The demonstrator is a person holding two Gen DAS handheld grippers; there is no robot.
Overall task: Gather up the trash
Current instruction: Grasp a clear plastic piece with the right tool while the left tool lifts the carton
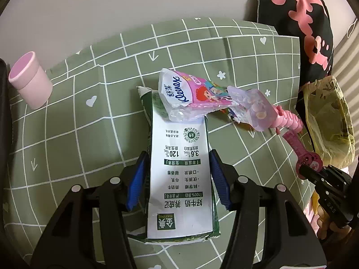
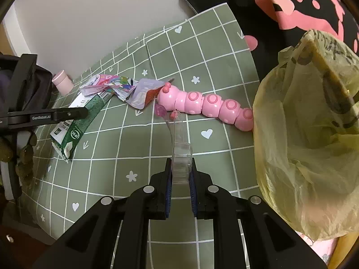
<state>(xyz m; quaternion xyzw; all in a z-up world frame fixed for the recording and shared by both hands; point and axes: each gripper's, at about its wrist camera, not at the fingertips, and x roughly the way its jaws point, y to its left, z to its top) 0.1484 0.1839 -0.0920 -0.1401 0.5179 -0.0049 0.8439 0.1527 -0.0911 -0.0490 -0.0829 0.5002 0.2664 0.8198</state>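
L gripper (image 1: 177,179) round milk carton (image 1: 179,168), R gripper (image 2: 180,179) pinching clear strip (image 2: 179,148); toy caterpillar (image 2: 208,105) nearby.

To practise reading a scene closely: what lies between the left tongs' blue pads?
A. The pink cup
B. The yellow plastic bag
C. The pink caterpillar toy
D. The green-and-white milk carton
D: in the left wrist view the green-and-white milk carton lies flat on the checked cloth, with the left tongs straddling it, one blue pad on each side.
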